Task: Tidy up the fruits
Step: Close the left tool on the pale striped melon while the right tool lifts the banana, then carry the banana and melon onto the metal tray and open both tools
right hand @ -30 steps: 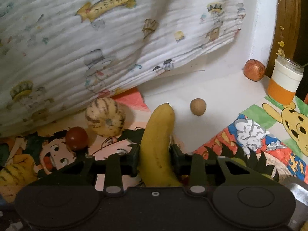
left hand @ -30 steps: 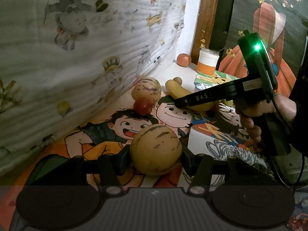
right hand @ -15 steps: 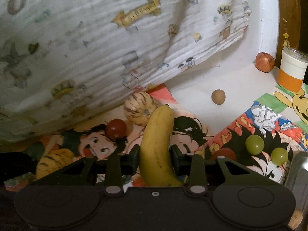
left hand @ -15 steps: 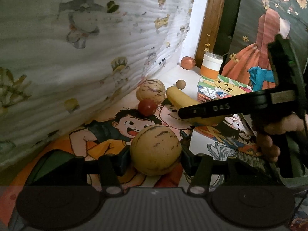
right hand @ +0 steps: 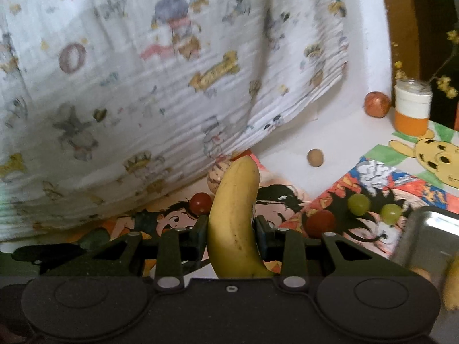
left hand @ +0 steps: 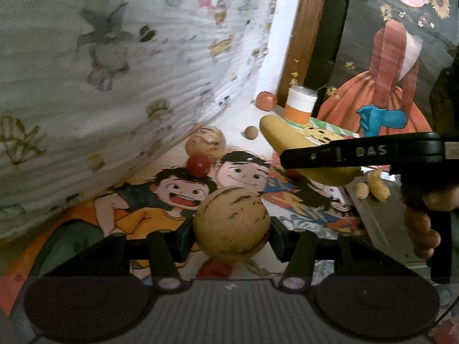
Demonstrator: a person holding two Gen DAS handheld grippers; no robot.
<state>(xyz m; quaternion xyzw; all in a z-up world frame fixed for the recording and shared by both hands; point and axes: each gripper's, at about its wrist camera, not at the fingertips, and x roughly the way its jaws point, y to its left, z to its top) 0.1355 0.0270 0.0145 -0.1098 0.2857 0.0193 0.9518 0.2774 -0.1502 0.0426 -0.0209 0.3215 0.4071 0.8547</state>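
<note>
My left gripper (left hand: 231, 230) is shut on a round tan melon with dark streaks (left hand: 231, 223), held above the cartoon mat (left hand: 160, 197). My right gripper (right hand: 231, 230) is shut on a yellow banana (right hand: 233, 215) that sticks up between its fingers; in the left wrist view the same banana (left hand: 289, 140) shows behind the right gripper's black finger (left hand: 358, 152). On the mat lie a second striped melon (left hand: 205, 143), a red tomato (left hand: 198, 165), another red fruit (right hand: 320, 223) and two green grapes (right hand: 358, 204). A metal tray (right hand: 430, 235) sits at the right, holding a small banana (left hand: 378, 185) and a nut-like fruit (left hand: 362, 190).
A white patterned cloth (right hand: 172, 71) hangs along the left and back. On the white ledge stand an orange-and-white jar (right hand: 411, 109), a reddish apple (right hand: 377, 104) and a small brown ball (right hand: 315, 157). A person's hand (left hand: 421, 229) holds the right gripper's handle.
The right gripper has lifted and pulled back with the banana, so grapes, a red fruit and the tray came into its view. The left gripper with the melon has barely moved.
</note>
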